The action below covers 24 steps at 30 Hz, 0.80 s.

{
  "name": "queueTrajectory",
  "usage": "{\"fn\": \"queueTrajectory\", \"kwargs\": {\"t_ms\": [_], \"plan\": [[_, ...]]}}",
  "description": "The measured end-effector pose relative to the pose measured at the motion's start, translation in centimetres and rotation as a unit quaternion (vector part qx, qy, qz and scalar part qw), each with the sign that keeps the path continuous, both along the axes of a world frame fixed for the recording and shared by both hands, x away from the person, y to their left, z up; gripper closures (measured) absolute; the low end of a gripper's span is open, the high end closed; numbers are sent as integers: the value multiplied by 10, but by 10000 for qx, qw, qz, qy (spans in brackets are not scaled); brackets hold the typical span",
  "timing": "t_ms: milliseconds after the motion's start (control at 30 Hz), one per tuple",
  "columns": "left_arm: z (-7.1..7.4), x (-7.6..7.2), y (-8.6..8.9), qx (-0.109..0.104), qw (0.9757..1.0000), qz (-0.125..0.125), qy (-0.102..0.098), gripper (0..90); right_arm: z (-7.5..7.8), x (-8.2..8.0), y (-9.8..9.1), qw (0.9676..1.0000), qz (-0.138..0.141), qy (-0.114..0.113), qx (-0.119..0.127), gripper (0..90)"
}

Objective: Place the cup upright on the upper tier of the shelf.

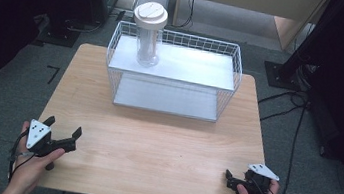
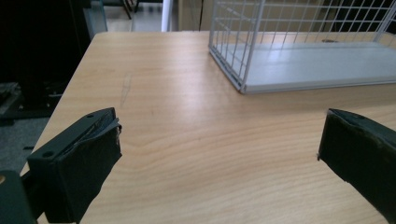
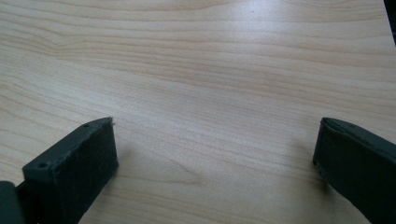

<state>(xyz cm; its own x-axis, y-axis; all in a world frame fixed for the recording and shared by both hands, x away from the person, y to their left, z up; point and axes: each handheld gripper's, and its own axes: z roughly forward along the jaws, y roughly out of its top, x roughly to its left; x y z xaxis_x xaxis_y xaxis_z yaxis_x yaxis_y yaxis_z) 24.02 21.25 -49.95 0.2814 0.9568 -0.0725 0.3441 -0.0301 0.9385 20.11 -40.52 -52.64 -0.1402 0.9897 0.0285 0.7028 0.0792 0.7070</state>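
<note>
Clear jar (image 1: pixel 148 36) with a cream lid stands upright on the top shelf of the white wire rack (image 1: pixel 173 72), near the rack's left end. The rack sits at the far edge of the wooden table (image 1: pixel 153 145), roughly centred. Nothing is touching the jar.

Left gripper (image 1: pixel 60 133) is at the near left corner, jaws wide apart, empty, pointing towards the rack. Right gripper (image 1: pixel 232 179) is at the near right corner, jaws also apart, with bare wood between them.

Progress, my read: nothing started. Both grippers are well apart from the jar; reach, grasp and move are all still to do.
</note>
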Motion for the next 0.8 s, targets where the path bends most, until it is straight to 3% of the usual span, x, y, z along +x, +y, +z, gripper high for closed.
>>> {"fn": "queueTrajectory", "kwargs": {"t_ms": [67,200,333,467,733,800], "plan": [[-4,-2,3,-13,10000,36,71,0,0,0,0,10000,4,2,0,0],[-11,-6,10,156,9996,98,235,0,0,0,0,10000,0,0,2,0],[-12,-8,18,86,9987,182,468,2,0,0,0,10000,0,2,-1,0],[-13,-7,22,164,9959,88,891,5,0,0,0,10000,1,-1,1,0],[-14,-1,21,291,9904,170,1338,5,0,0,0,10000,1,1,2,0],[-15,0,20,361,9880,147,1496,5,0,0,0,10000,4,1,0,0]]}}
